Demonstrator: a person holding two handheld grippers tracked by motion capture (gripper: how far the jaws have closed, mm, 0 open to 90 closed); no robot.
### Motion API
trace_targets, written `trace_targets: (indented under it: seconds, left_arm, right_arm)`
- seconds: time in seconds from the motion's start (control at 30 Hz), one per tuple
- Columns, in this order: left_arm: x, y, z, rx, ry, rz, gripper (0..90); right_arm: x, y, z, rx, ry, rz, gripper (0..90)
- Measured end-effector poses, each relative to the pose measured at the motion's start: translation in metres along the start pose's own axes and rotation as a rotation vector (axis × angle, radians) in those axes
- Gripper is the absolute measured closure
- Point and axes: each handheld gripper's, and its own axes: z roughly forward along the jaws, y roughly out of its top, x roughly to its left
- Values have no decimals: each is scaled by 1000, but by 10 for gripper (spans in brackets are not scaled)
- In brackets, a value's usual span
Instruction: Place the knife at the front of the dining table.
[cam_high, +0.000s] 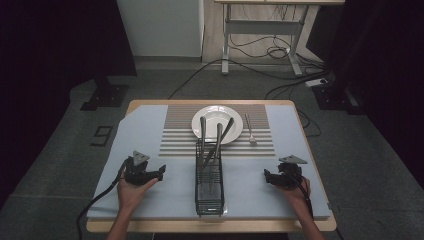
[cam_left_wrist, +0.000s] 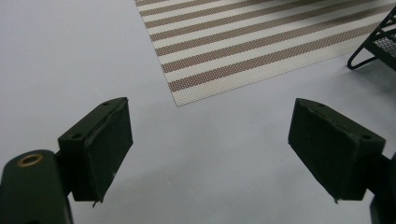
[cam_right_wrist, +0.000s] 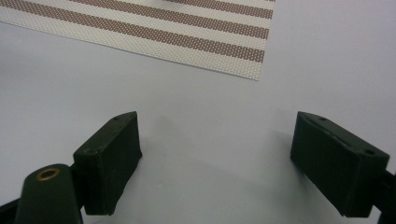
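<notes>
both grippers idle, a wire cutlery rack (cam_high: 209, 182) standing between them

left gripper (cam_high: 159, 173) and right gripper (cam_high: 267, 176) gape empty; the rack's long axis runs toward the plate (cam_high: 217, 116), utensils (cam_high: 218, 140) leaning, a fork (cam_high: 249, 129) nearer the right.
</notes>
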Motion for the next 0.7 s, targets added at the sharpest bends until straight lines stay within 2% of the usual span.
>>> trace_targets:
  seconds: [0.17,0.37,0.53,0.57,0.6,0.63,0.7]
  left_arm:
    - [2,2,0,-4,-11,-27,139]
    - [3,6,-5,-29,-53,-69,144]
    - [3,9,-10,-49,-54,-82,145]
    - [1,11,-13,-54,-34,-63,145]
    - [-5,18,-21,-81,-18,-33,146]
    - [-5,18,-21,-81,-18,-33,146]
    - [-12,27,-30,-111,-31,-20,145]
  right_arm:
    - [0,0,0,2,0,2,155]
    - [0,0,0,2,-1,1,155]
    - [0,0,0,4,-1,0,156]
    - [0,0,0,4,-1,0,156]
    - [0,0,0,3,-1,-1,156]
    - [0,0,0,3,-1,-1,156]
    - [0,0,0,2,-2,1,156]
